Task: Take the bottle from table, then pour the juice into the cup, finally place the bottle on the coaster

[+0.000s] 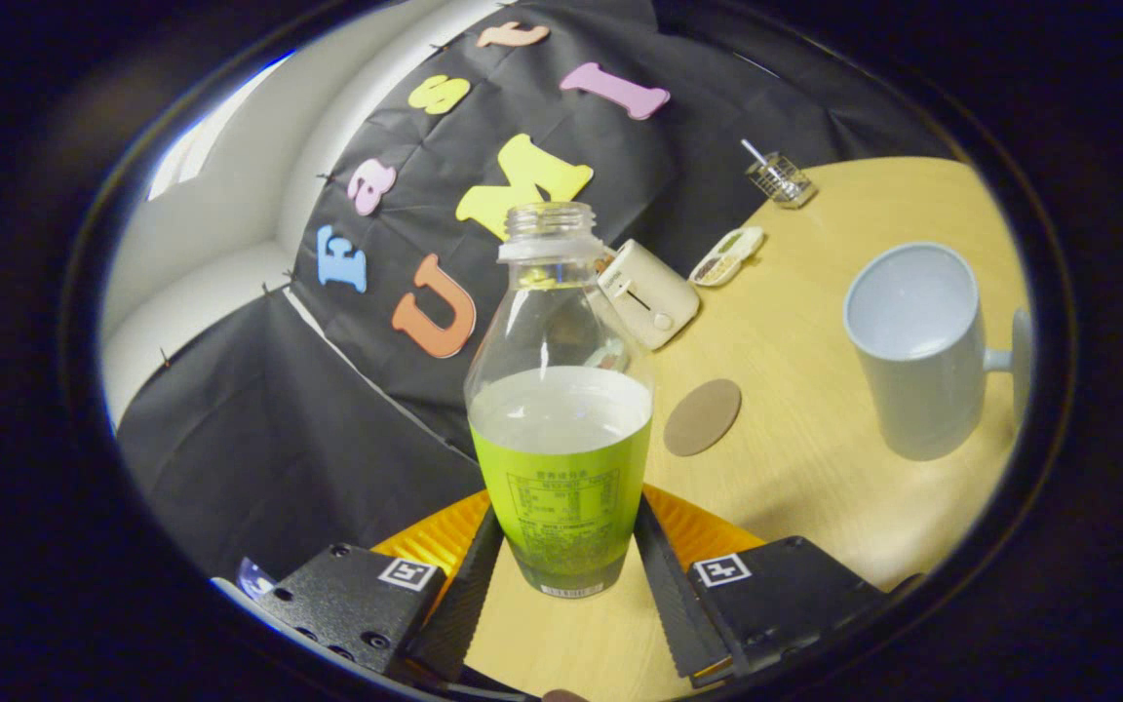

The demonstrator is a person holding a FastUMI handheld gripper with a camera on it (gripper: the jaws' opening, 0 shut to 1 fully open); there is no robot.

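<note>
Holding a clear plastic bottle with a green label [561, 429], my gripper [561, 565] has its two black ridged fingers [469, 585] pressed on the bottle's lower sides, one on each side. The jaws are clamped on the bottle. The bottle has no cap on its open neck. I see pale juice inside, up to about the top of the green label. The label has a small box of tiny print on it, but I cannot read it. It is too small and blurry. Each black finger block carries a little white square tag with a black pattern.

I see the round light wooden table [815, 390] beyond the fingers. The whole view looks tilted, so I cannot tell if the bottle's base sits on the table or is just above it.

A flat round brown coaster [703, 417] lies on the table just beside the bottle. A pale grey mug with a handle [922, 346] stands further off, past the coaster, and I can see down into it.

Behind the bottle, near the wall, is a small cream toaster [649, 292]. Next to that is a small white dish with bits in it [727, 256]. Farther back stands a small wire basket [781, 178].
</note>
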